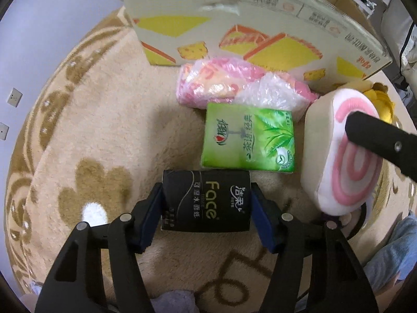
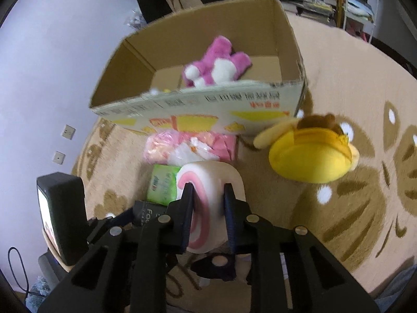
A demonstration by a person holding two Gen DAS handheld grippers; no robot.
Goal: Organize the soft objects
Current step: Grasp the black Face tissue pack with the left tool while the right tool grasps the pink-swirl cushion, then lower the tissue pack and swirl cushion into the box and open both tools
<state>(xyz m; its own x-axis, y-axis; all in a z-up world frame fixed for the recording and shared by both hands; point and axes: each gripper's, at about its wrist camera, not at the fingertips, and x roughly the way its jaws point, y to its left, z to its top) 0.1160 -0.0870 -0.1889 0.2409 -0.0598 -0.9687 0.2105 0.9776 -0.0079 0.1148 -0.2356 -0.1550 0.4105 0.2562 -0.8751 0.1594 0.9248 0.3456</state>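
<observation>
Tools pinch black tissue pack [image 1: 207, 200] and swirl cushion [image 2: 208, 195]; cardboard box [image 2: 198, 104] ahead.

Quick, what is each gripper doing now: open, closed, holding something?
Left gripper: jaws closed on the black tissue pack.
Right gripper: jaws closed on the swirl cushion, squeezing it.
</observation>
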